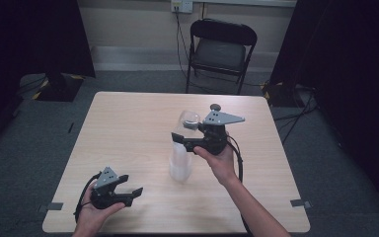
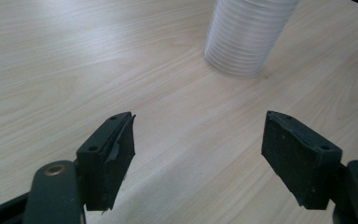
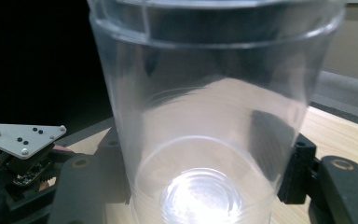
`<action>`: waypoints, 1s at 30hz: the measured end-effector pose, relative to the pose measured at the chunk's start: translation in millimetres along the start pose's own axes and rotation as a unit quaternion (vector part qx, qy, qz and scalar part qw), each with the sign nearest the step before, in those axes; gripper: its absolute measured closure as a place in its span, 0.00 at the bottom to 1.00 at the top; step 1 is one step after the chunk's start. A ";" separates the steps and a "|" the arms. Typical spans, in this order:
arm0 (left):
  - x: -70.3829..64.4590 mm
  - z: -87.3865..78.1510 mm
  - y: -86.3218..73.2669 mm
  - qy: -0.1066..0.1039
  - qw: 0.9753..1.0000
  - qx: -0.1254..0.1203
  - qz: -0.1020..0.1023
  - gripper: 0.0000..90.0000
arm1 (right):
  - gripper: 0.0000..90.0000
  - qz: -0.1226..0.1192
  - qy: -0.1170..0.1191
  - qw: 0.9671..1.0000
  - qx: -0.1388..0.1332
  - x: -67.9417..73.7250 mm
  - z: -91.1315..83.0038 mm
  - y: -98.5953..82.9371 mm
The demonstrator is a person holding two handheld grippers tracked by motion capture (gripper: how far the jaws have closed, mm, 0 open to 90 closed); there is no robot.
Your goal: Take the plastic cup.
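The clear plastic cup (image 3: 205, 140) sits clamped between the jaws of the right gripper (image 1: 187, 140), atop a stack of translucent white plastic cups (image 1: 180, 165) that stands upright on the light wooden tabletop (image 1: 128, 128), right of its centre. The cup's long axis runs roughly vertical, its open mouth upward, and the right gripper view looks through its wall to the round base. The left gripper (image 1: 131, 190) hovers near the tabletop's front left edge, jaws wide apart and holding nothing, pointed toward the foot of the stack (image 2: 247, 42).
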State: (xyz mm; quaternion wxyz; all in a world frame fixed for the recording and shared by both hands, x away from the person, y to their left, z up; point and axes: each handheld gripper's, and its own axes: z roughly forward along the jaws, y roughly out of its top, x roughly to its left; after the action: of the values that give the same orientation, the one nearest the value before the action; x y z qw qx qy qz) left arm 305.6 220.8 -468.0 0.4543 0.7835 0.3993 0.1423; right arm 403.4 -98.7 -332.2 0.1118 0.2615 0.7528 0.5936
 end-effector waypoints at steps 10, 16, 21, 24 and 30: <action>-8.4 6.5 4.7 -0.031 0.999 -0.022 0.005 0.32 | 0.41 -0.002 -0.019 1.000 -0.010 -4.8 -18.2 5.5; -14.2 7.4 6.8 -0.039 0.999 -0.035 -0.007 0.34 | 0.41 -0.001 -0.034 0.999 -0.015 -8.3 -32.3 6.4; -15.9 4.5 9.9 -0.042 0.998 -0.050 -0.014 0.36 | 0.42 0.006 -0.041 0.999 -0.020 -11.0 -42.5 4.3; -17.4 2.3 14.4 -0.043 0.997 -0.057 -0.031 0.30 | 0.42 0.015 -0.043 0.999 -0.020 -11.9 -50.2 1.7; -20.9 3.7 21.7 -0.065 0.996 -0.060 -0.012 0.28 | 0.42 0.032 -0.048 0.998 0.000 -13.6 -62.0 -12.7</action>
State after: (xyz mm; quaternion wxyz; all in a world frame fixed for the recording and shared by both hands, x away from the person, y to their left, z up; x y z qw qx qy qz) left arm 305.1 197.0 -449.1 0.5267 0.7577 0.3695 0.1095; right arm 381.8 -159.6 -329.5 0.1284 0.3137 0.7376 0.5839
